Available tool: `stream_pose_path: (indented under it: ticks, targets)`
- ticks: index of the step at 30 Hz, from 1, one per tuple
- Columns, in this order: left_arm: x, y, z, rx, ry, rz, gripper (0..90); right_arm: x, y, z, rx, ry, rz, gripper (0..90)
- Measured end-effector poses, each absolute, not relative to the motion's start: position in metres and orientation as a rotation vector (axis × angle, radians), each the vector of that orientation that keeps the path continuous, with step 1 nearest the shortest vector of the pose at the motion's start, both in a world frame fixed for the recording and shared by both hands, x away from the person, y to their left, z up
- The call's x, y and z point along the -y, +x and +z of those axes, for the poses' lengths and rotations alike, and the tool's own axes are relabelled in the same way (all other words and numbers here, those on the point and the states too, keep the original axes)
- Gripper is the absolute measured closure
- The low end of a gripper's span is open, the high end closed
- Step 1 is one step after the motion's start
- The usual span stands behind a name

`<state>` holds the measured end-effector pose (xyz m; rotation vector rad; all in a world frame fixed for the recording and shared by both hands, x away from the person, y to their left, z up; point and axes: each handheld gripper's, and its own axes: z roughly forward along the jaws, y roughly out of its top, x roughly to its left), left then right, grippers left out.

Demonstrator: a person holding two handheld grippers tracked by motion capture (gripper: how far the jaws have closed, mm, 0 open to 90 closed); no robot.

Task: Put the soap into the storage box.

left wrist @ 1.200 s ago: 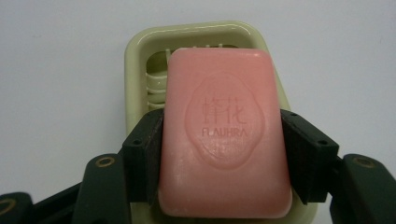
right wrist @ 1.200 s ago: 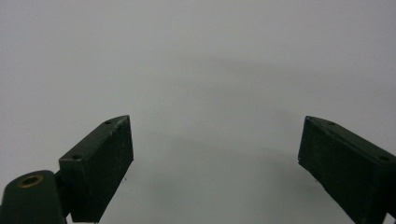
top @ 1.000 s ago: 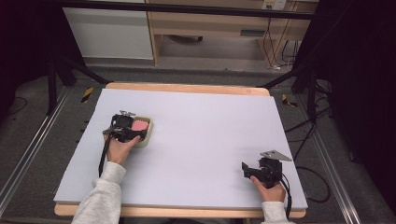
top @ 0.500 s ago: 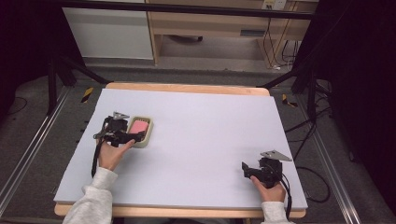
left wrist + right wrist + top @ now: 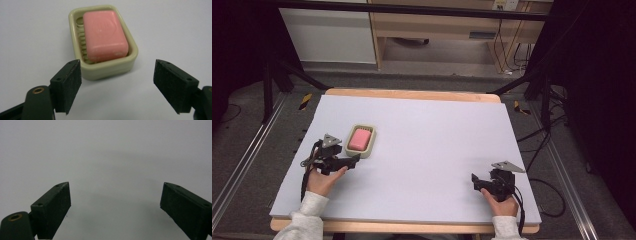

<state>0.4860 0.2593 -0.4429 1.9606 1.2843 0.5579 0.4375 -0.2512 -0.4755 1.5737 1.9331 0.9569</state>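
Observation:
A pink bar of soap (image 5: 360, 138) (image 5: 105, 35) lies in a cream soap dish (image 5: 370, 145) (image 5: 110, 68) on the left part of the white table. My left gripper (image 5: 355, 159) (image 5: 117, 85) sits just in front of the dish, a little apart from it. Its jaws have just been opening and stand wide, with nothing between the pads (image 5: 71, 85). At the near right, my right gripper (image 5: 474, 180) (image 5: 115, 210) rests low over bare table, open and empty.
The white table top (image 5: 432, 140) has a wooden rim along its far and near edges. Beyond the table stand a cabinet (image 5: 329, 32) and a wooden shelf unit (image 5: 437, 30). Dark stands and cables run along both sides on the floor.
My left gripper has drawn back from over the soap dish toward the near left, and its jaws have spread. The soap stays in the dish. The right gripper has kept still.

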Motion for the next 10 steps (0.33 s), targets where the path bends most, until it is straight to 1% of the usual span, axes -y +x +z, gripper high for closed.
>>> stream_pose_path:
  ticks: [10]
  targets:
    - [-0.269,0.469,-0.461,-1.292,1.928,0.549,22.4,0.251,0.436,-0.475,-1.942,1.562,0.948,9.6]
